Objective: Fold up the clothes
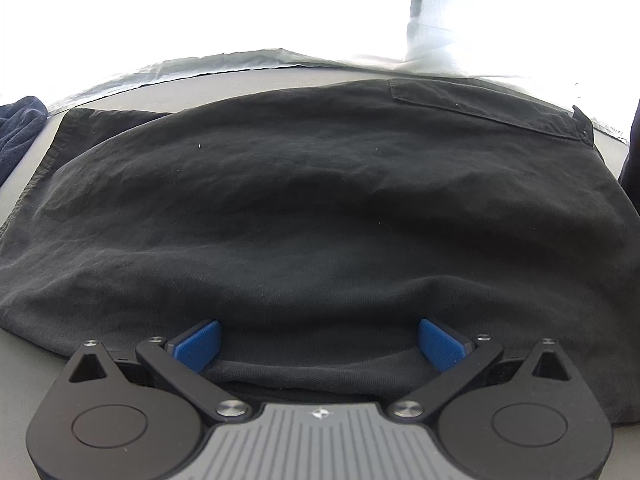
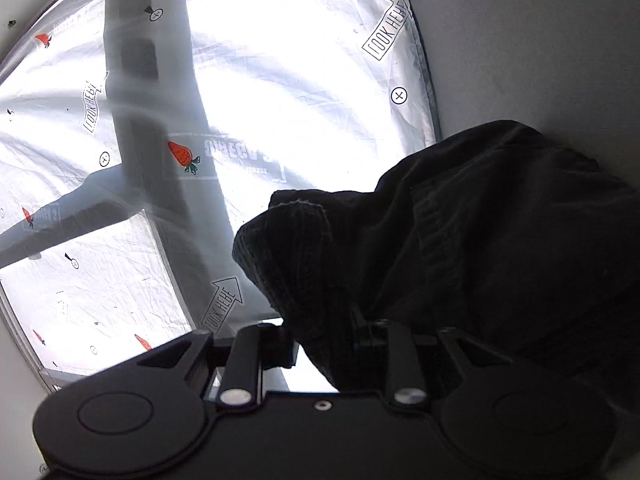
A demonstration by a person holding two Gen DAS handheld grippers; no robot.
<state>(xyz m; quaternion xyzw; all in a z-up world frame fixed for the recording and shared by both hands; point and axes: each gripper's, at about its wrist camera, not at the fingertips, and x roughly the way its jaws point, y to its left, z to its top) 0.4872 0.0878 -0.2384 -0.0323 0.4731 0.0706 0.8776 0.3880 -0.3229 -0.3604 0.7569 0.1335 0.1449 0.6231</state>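
Dark blue cloth [image 1: 18, 128] bunched just off the far left corner of the black garment [image 1: 320, 208]. Garment spread flat on the grey table [image 1: 24, 350]. Left gripper [image 1: 319, 344] wide open over its near hem, pads not pinching. Right gripper [image 2: 324, 344] clamped onto a lifted bunch of black fabric [image 2: 440, 248].

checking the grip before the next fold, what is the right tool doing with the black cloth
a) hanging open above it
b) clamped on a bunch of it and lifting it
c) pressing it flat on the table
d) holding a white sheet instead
b: in the right wrist view the right tool has its fingers closed on a bunched fold of the black cloth, which hangs raised in front of the carrot-print curtain.
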